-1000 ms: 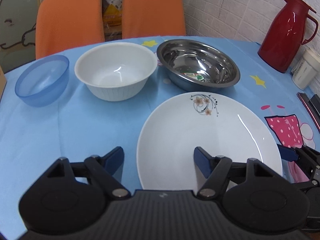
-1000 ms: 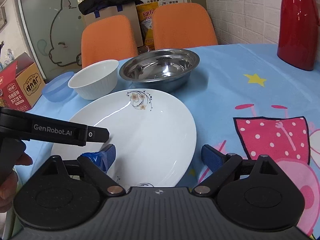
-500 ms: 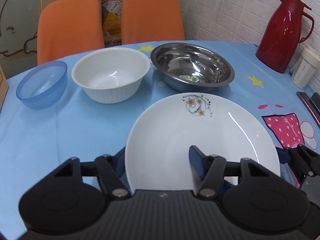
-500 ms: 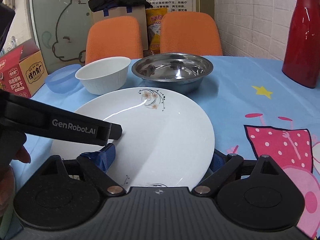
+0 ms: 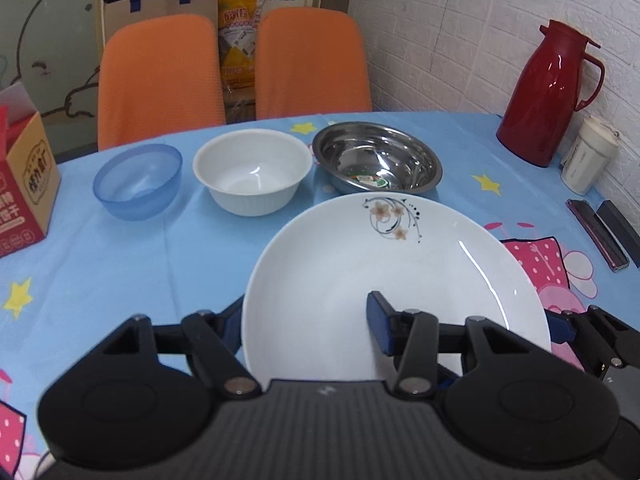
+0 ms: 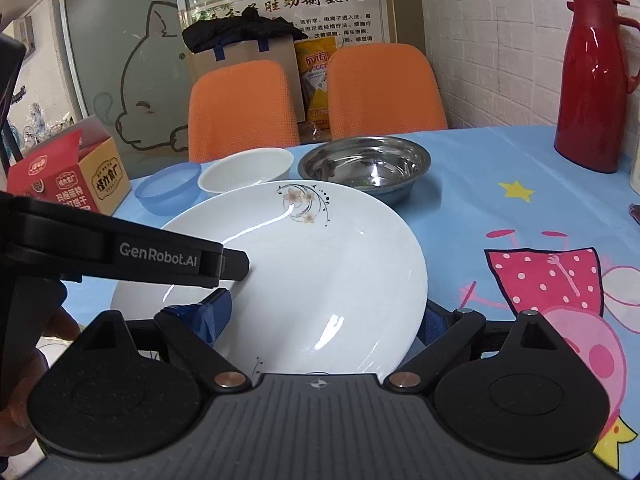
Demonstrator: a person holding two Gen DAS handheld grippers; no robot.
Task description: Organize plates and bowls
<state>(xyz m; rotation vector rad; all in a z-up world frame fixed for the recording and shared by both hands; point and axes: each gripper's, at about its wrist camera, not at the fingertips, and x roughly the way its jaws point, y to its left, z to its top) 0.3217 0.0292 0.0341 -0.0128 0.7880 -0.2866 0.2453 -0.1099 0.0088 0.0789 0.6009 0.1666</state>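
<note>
- Both views are evenly and fairly brightly lit, with soft, faint shadows.
- Thin white streaks of glare curve across the round white floral plate [image 5: 400, 280]; small highlights sit in the shiny stainless steel bowl [image 5: 378, 158] and on the glossy red thermos jug [image 5: 548, 92].
- Fisheye distortion bends the white brick wall [image 5: 460, 40] and the blue cartoon-print table [image 5: 120, 264], with dark corners.
- The black hand-held gripper [image 6: 324, 322] body is slightly soft up close; the centre is sharp.

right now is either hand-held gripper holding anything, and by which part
The white plate is held by its rim: the left hand-held gripper clamps the near-left edge, and the right hand-held gripper straddles the near-right edge.
</note>
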